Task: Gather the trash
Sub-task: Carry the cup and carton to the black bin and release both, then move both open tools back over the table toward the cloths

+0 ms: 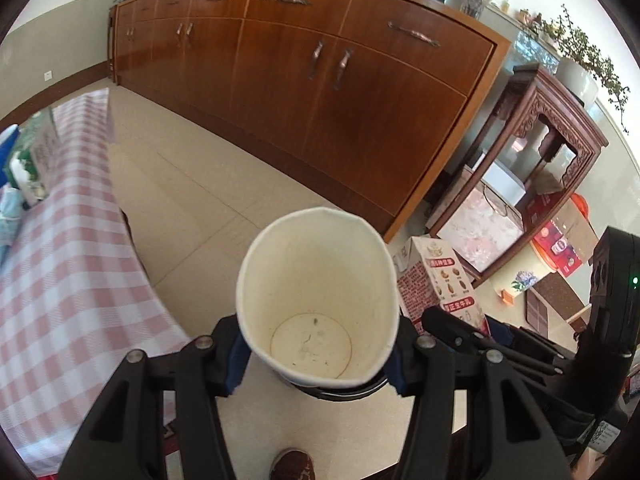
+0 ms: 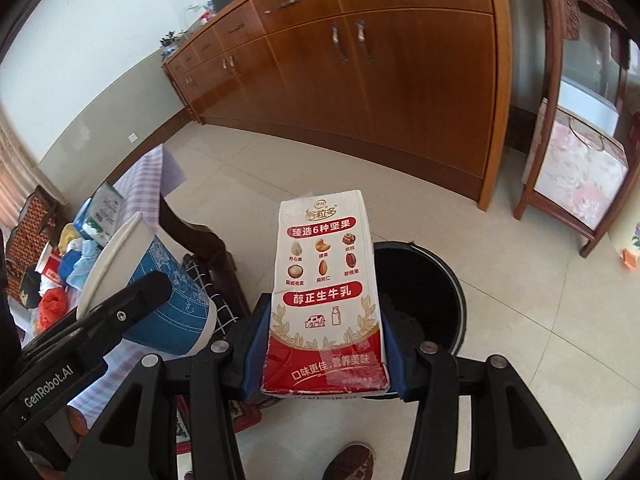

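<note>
My left gripper (image 1: pixel 316 360) is shut on a paper cup (image 1: pixel 320 296), white inside with a stained bottom and blue-patterned outside (image 2: pixel 168 304), held above the floor. My right gripper (image 2: pixel 324 348) is shut on a red and white milk carton (image 2: pixel 326 292), held upright over a black trash bin (image 2: pixel 432 300) on the floor. The carton also shows right of the cup in the left wrist view (image 1: pixel 440 284). The left gripper sits left of the carton in the right wrist view.
A table with a pink checked cloth (image 1: pixel 64 264) stands at left and carries a green carton (image 2: pixel 102 212) and crumpled trash (image 2: pixel 60 280). A long wooden cabinet (image 1: pixel 304 80) lines the far wall. A carved wooden stand (image 1: pixel 532 160) is at right. A shoe (image 2: pixel 352 464) is below.
</note>
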